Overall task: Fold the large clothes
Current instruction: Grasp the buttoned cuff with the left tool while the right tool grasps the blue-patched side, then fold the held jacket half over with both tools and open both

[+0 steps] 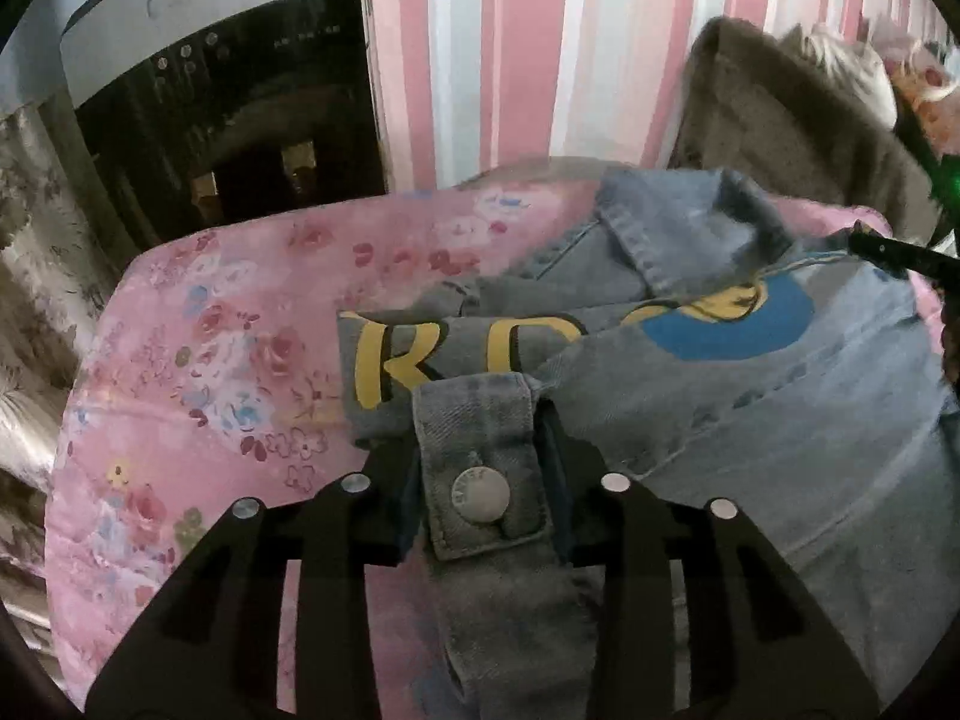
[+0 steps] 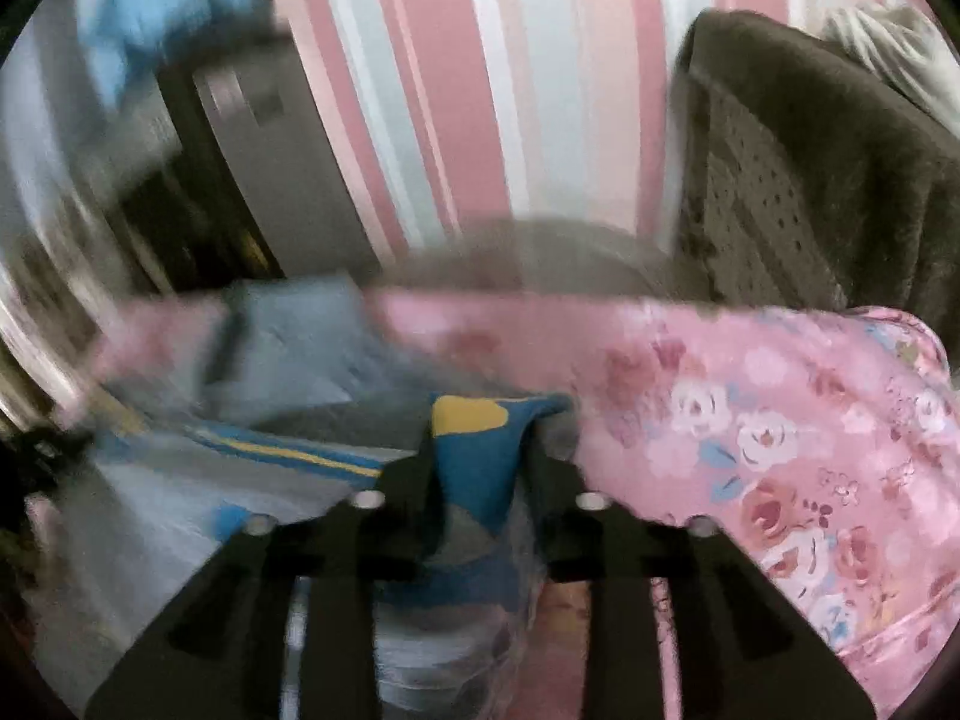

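Between the 2 black fingers of my left gripper (image 1: 485, 450) sits a faded blue denim cuff with a round metal snap button (image 1: 480, 495), pinched tight from both sides. Beyond it the light blue denim jacket with yellow lettering and a blue patch (image 1: 750, 372) lies crumpled on the pink floral quilt (image 1: 198, 360). My right gripper (image 2: 480, 450) is clamped on a blue-and-yellow printed fold of the same jacket (image 2: 474, 450); that view is blurred. Behind stands a pink-and-white striped wall (image 1: 510, 48).
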### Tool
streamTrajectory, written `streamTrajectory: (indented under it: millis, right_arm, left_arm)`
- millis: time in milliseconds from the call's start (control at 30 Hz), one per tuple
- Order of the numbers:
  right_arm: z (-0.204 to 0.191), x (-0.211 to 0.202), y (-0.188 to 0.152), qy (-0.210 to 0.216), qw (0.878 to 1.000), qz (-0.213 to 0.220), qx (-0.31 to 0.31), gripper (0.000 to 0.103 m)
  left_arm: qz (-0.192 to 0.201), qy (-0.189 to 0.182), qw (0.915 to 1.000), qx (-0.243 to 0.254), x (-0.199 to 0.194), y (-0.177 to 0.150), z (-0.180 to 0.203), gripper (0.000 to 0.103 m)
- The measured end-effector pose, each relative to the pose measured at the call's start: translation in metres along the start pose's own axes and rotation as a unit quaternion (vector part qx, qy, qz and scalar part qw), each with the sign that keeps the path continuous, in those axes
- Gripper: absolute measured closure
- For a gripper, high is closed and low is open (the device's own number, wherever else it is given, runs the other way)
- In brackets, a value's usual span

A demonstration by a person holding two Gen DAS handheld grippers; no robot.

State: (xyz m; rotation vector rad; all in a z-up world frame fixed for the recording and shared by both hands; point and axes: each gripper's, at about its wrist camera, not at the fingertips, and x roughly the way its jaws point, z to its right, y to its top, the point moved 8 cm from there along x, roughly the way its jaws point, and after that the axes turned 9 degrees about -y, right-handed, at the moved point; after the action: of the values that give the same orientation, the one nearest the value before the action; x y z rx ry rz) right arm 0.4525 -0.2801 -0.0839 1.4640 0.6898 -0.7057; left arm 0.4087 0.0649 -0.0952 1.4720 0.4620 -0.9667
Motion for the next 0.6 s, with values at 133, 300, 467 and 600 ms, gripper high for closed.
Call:
streamTrajectory:
  millis: [133,300,467,600]
  right_arm:
    - [0.016,-0.043,0.014,0.016,0.998,0.043,0.032,0.044]
    - [0.0,-0.105,0.0,-0.003,0.995,0.095,-0.025,0.028]
    - [-0.052,-0.08,-0.017,-0.002,0.992,0.072,-0.103,0.029]
    - [-0.063,-0.02,-0.029,-0.022,0.991,-0.025,-0.129,0.04]
  left_arm:
    - [0.016,0.018,0.9997,-0.008,-0.026,0.007,-0.002,0.044]
    - [0.054,0.047,0.9973,0.014,-0.065,0.01,0.005,0.028]
    - [0.042,0.027,0.9986,0.017,-0.044,0.012,0.029,0.028]
    - [-0.015,0.027,0.9994,0.018,-0.002,0.015,0.036,0.03]
